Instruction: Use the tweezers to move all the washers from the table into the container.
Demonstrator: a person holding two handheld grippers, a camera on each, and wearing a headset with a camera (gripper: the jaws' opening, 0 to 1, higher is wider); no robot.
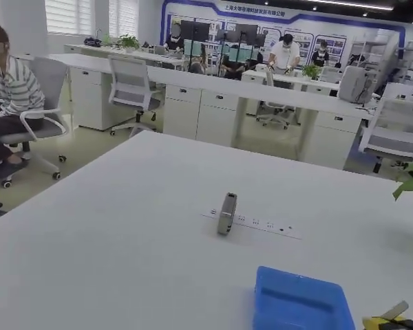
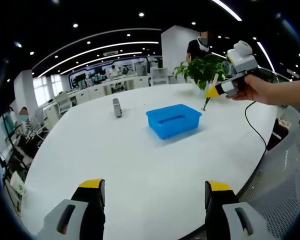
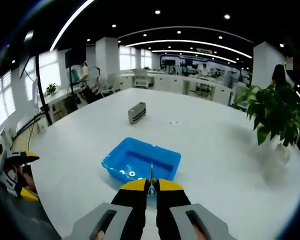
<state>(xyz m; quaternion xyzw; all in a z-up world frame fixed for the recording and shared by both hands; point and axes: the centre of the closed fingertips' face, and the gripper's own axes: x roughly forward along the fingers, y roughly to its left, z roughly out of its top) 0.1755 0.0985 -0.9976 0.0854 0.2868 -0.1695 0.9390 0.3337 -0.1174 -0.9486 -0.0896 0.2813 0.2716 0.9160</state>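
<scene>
Bright ceiling strip lights [image 3: 190, 41] cast soft shadows; both gripper views bend at edges.

Table [image 1: 124, 227]: smooth white top, matt with a faint sheen.
Container [image 3: 140, 159]: blue plastic, smooth, slightly glossy.
Tweezers [image 3: 151, 174]: thin bare metal, dull shine.
Washers [image 3: 127, 173]: small pale rings with a metallic glint; too small to tell more.
Socket block [image 1: 226, 213]: grey, brushed-metal look, satin.
Left gripper [image 2: 155, 192]: matt black and yellow plastic tips, grey plastic body.
Chair [image 2: 285, 190]: pale mesh, open weave.
</scene>
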